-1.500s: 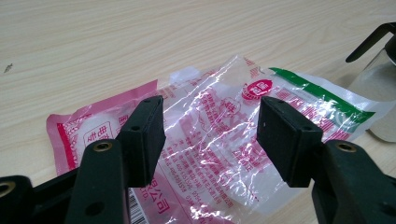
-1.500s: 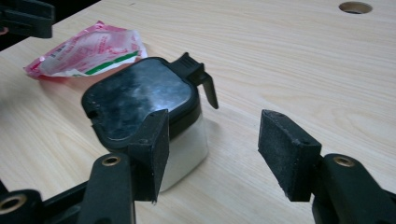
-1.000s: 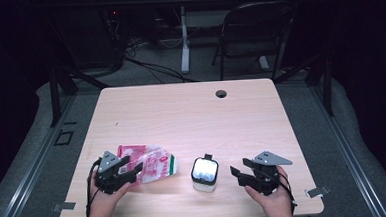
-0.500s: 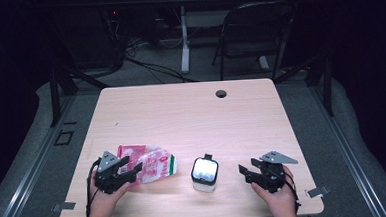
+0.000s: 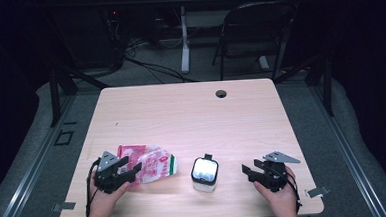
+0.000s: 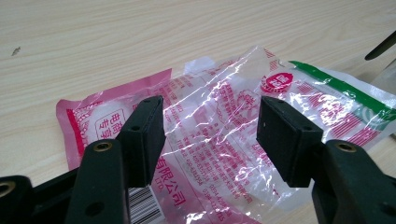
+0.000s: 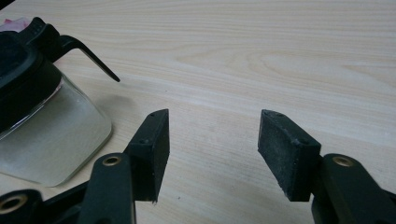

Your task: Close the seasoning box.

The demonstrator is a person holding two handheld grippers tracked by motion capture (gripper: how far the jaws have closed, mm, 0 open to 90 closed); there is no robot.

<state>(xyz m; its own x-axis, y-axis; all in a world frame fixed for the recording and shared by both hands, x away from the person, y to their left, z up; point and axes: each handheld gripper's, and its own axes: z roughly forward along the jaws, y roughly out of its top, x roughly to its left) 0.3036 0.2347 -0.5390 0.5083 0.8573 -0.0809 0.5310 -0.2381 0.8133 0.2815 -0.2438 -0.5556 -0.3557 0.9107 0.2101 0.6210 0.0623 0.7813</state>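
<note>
Risk: that pouch (image 6: 224, 135) is slick, crinkly film lying flat on the worktop (image 5: 191, 113). Close carelessly and your left claw (image 6: 210, 135) may pinch only a wrinkle and slip off. Its jaws stand apart just over the pouch, clamped on nothing. Your right claw (image 7: 212, 149), jaws also apart and empty, sits just right of the jar (image 7: 42, 121); a careless sweep could knock it.

Both black two-jaw grippers, the left gripper (image 5: 130, 170) and the right gripper (image 5: 248, 171), carry grey three-cornered top plates, brass-coloured rivets, flat rectangular pads (image 7: 286, 149) and trailing black cables.

left gripper (image 6: 210, 140) jaws apart | over pink snack packet (image 6: 224, 126); packet flat on table (image 6: 140, 37)
</note>
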